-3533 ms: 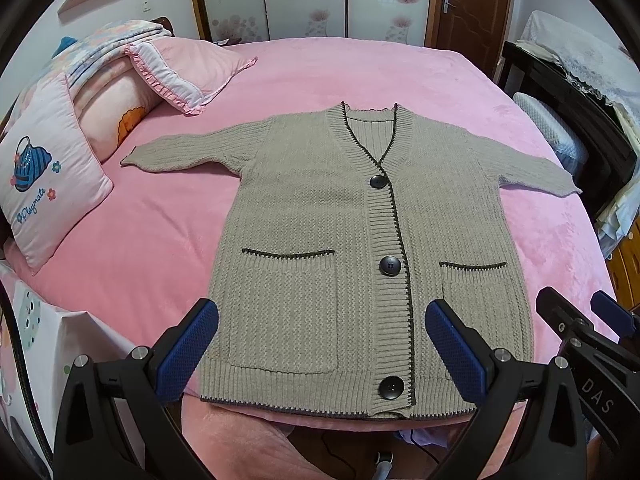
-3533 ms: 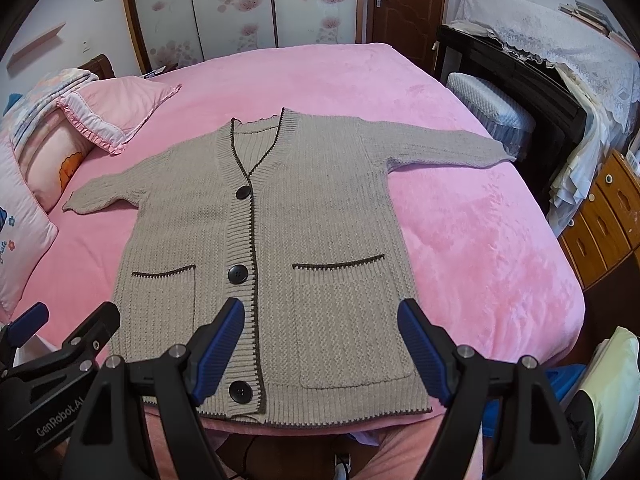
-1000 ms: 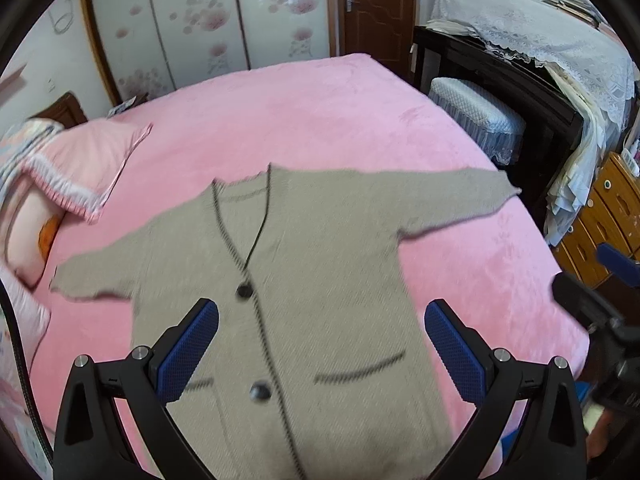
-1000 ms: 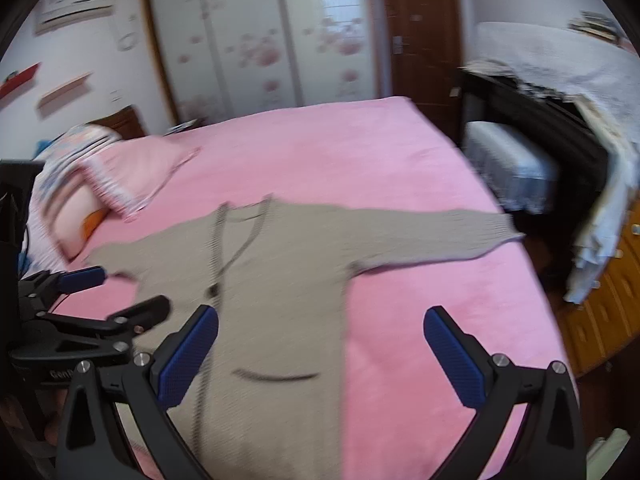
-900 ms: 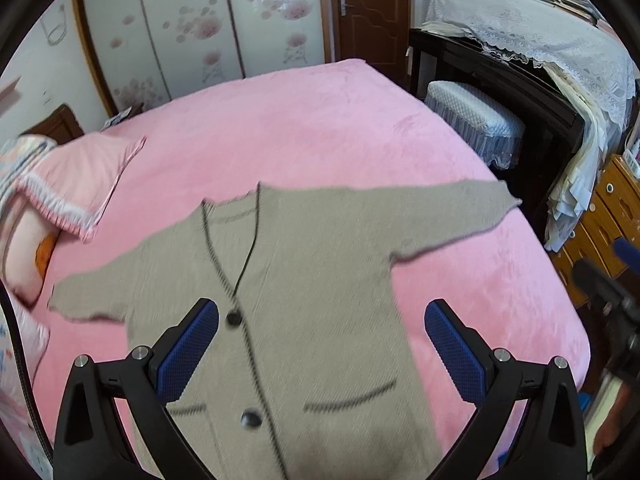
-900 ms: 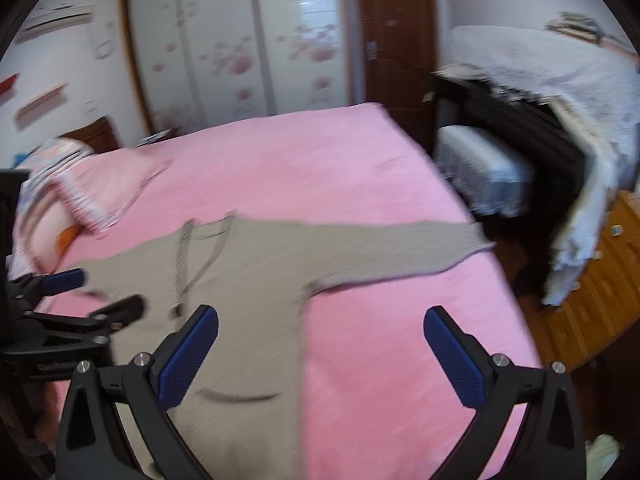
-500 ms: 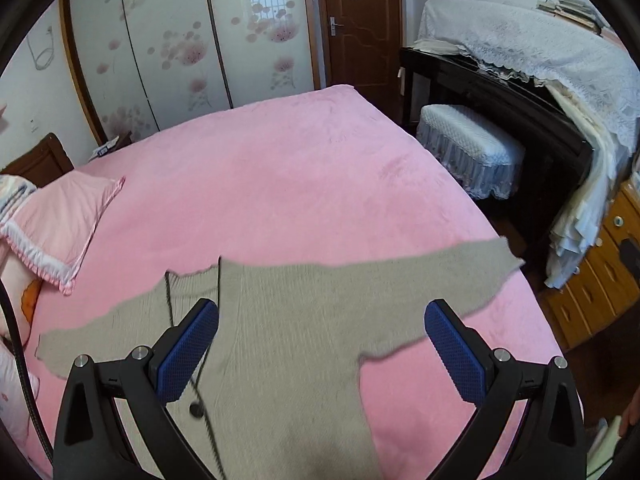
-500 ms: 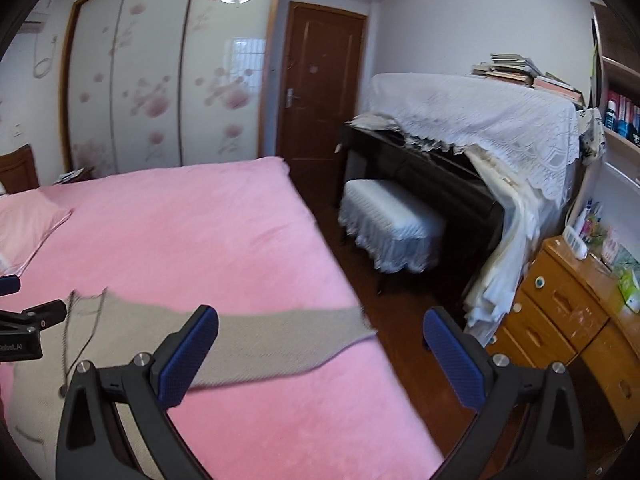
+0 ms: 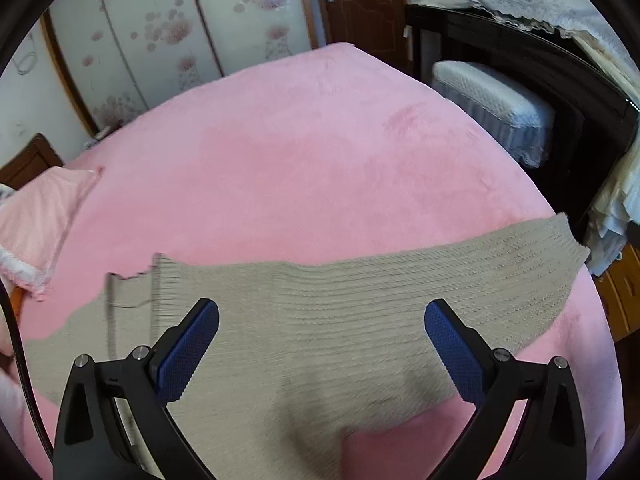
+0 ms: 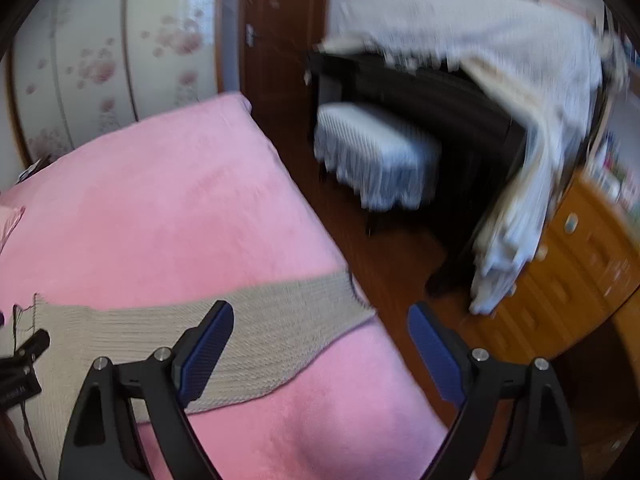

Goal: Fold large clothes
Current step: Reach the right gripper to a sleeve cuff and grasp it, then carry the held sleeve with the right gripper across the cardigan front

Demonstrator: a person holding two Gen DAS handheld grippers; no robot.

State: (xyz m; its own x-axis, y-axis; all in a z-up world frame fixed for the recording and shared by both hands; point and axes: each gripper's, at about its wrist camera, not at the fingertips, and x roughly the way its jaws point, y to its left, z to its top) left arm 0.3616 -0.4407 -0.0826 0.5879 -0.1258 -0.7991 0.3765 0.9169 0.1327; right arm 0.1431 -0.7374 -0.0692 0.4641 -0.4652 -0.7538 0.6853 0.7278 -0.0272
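- The left wrist view takes in most of the pink bed (image 9: 304, 152), a pink pillow (image 9: 36, 216) at nine o'clock and the flowered wardrobe doors (image 9: 168, 36) at eleven o'clock. The right wrist view shows only the bed's far corner, plus the wooden floor (image 10: 404, 264), a cloth-draped dark piano (image 10: 480, 92) at one o'clock and a wooden chest of drawers (image 10: 576, 264) at three o'clock.
- A white-covered stool (image 9: 492, 104) shows in both views.
- The beige knit cardigan (image 9: 320, 320) lies flat on the bed, one sleeve stretched toward three o'clock, its cuff at the bed's edge. Its V-neck with dark trim sits at nine o'clock.
- The left gripper (image 9: 322, 352) hangs over the shoulder and sleeve, jaws wide apart, nothing between the pads.
- The right gripper (image 10: 320, 344) hangs over the sleeve end and bed edge. Its jaws have just been closing a little but stand well apart, gripping nothing.
- The cardigan's body, buttons and pockets are cut off at six o'clock. The right wrist view is smeared with blur, so the piano and drawers lack detail.
- A dark tip of the left gripper pokes in at nine o'clock there.
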